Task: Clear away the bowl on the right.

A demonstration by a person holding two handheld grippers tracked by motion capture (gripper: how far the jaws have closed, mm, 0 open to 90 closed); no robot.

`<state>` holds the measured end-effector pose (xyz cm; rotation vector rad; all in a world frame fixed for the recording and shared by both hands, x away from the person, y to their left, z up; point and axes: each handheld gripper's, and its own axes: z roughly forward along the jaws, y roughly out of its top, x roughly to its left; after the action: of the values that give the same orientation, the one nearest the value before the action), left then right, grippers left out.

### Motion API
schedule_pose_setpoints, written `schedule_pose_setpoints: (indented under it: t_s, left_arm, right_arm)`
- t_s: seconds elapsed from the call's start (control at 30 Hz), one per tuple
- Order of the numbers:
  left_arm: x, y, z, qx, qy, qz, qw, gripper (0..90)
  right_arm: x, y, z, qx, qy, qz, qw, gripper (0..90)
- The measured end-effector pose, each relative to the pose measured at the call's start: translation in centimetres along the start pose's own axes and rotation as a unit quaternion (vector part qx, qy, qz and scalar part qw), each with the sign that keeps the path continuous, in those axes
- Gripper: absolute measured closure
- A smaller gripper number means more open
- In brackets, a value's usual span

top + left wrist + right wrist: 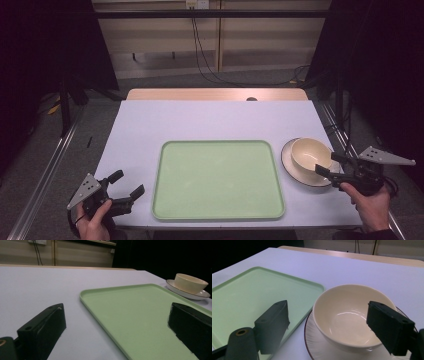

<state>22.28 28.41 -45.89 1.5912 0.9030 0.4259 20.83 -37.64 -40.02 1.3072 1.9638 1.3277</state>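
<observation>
Item: cream bowl (311, 153) on its plate (292, 167), just right of the green tray (217, 179). Your right hand-held gripper (325, 164) stood apart, seemingly straddling the near rim. Left hand-held gripper (126, 183), apart, idled left of the tray. You needed a centred, level bite.

The high view is looking forward and down over the whole table (150, 120). The left gripper view is skimming low across the green tray (140, 315) toward the cream bowl (190, 283). The right gripper view is peering closely into that bowl, sharing both.
</observation>
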Motion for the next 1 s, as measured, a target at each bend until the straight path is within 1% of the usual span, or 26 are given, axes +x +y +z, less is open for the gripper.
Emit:
schedule_pose_setpoints:
  t_s: [0.03, 0.07, 0.1, 0.13, 0.23, 0.3, 0.33, 0.37, 0.43, 0.5, 0.57, 0.6, 0.63, 0.67, 0.7, 0.73, 0.77, 0.8, 0.83, 0.87, 0.93, 0.97, 1.0]
  left_arm:
    - [0.0, 0.0, 0.0, -0.002, 0.001, -0.003, 1.0, 1.5]
    - [0.0, 0.0, 0.1, -0.003, 0.001, -0.005, 1.0, 1.5]
    - [0.0, 0.0, 0.1, -0.003, 0.001, -0.005, 1.0, 1.5]
    - [0.0, 0.0, 0.1, -0.003, 0.001, -0.004, 1.0, 1.5]
    - [0.0, 0.0, 0.1, -0.003, 0.002, -0.004, 1.0, 1.5]
    - [0.0, 0.0, 0.1, -0.002, 0.0, -0.001, 1.0, 1.5]
    - [0.0, 0.0, 0.1, -0.001, 0.0, 0.0, 1.0, 1.5]
    - [0.0, 0.0, 0.1, 0.0, -0.003, 0.0, 1.0, 1.5]
    - [0.0, 0.0, 0.1, -0.002, -0.002, -0.003, 1.0, 1.5]
    - [0.0, 0.0, 0.2, -0.002, -0.003, -0.002, 1.0, 1.5]
    - [0.0, 0.0, 0.2, -0.001, -0.002, -0.002, 1.0, 1.5]
    - [0.0, 0.0, 0.2, -0.001, -0.003, -0.002, 1.0, 1.5]
    - [0.0, 0.1, 0.2, 0.001, -0.004, 0.0, 1.0, 1.5]
    - [0.1, 0.1, 0.2, 0.001, -0.005, 0.001, 1.0, 1.5]
    - [0.1, 0.1, 0.2, 0.001, -0.005, 0.001, 1.0, 1.5]
    - [0.0, 0.1, 0.3, -0.002, -0.001, -0.003, 1.0, 1.6]
    - [0.0, 0.1, 0.3, -0.002, -0.001, -0.003, 1.0, 1.6]
    - [0.0, 0.1, 0.4, -0.003, -0.003, -0.004, 1.0, 1.6]
    - [0.0, 0.1, 0.4, -0.002, -0.002, -0.003, 1.0, 1.6]
    - [0.0, 0.1, 0.4, 0.0, -0.003, -0.001, 1.0, 1.5]
    - [0.0, 0.1, 0.4, 0.0, -0.003, -0.001, 1.0, 1.5]
    - [0.0, 0.1, 0.4, 0.001, -0.003, -0.001, 1.0, 1.6]
    - [0.0, 0.1, 0.4, -0.001, -0.003, -0.004, 1.0, 1.6]
  right_arm:
    - [-0.1, 0.2, 0.0, 0.003, -0.004, -0.001, 1.0, 18.8]
    - [-0.5, 0.5, 0.1, 0.002, -0.004, 0.0, 1.0, 21.2]
    - [-0.5, 0.5, 0.1, 0.002, -0.004, 0.0, 1.0, 21.2]
    - [-0.8, 0.8, 0.1, 0.007, -0.009, -0.004, 0.9999, 21.5]
    - [-1.4, 1.3, 0.3, 0.023, -0.012, -0.006, 0.9996, 22.7]
    - [-1.7, 1.4, 0.4, 0.026, -0.015, -0.007, 0.9995, 22.8]
    - [-1.8, 1.6, 0.5, 0.028, -0.015, -0.006, 0.9995, 24.8]
    - [-1.9, 1.8, 0.5, 0.034, -0.018, 0.0, 0.9993, 26.0]
    - [-2.2, 2.1, 0.7, 0.039, -0.018, -0.002, 0.9991, 26.0]
    - [-2.5, 2.4, 1.0, 0.044, -0.026, -0.004, 0.9987, 26.0]
    - [-3.1, 2.7, 1.3, 0.053, -0.022, 0.001, 0.9983, 26.1]
    - [-3.6, 3.0, 1.6, 0.065, -0.022, 0.001, 0.9977, 26.5]
    - [-3.6, 3.0, 1.6, 0.065, -0.022, 0.001, 0.9977, 26.5]
    - [-4.0, 3.3, 1.9, 0.077, -0.026, 0.0, 0.9967, 26.5]
    - [-4.0, 3.3, 1.9, 0.077, -0.026, 0.0, 0.9967, 26.5]
    - [-4.4, 3.4, 2.2, 0.069, -0.023, 0.008, 0.9973, 25.8]
    - [-4.4, 3.4, 2.2, 0.069, -0.023, 0.008, 0.9973, 25.8]
    - [-4.6, 3.5, 2.5, 0.079, -0.019, 0.011, 0.9966, 24.7]
    - [-4.7, 3.5, 2.9, 0.087, -0.028, 0.006, 0.9958, 25.0]
    - [-5.0, 3.5, 3.3, 0.094, -0.032, 0.009, 0.995, 25.0]
    - [-5.1, 3.5, 3.5, 0.098, -0.035, 0.012, 0.9945, 25.1]
    - [-5.5, 3.5, 3.9, 0.113, -0.041, 0.016, 0.9927, 25.7]
    - [-5.5, 3.5, 3.9, 0.113, -0.041, 0.016, 0.9927, 25.7]
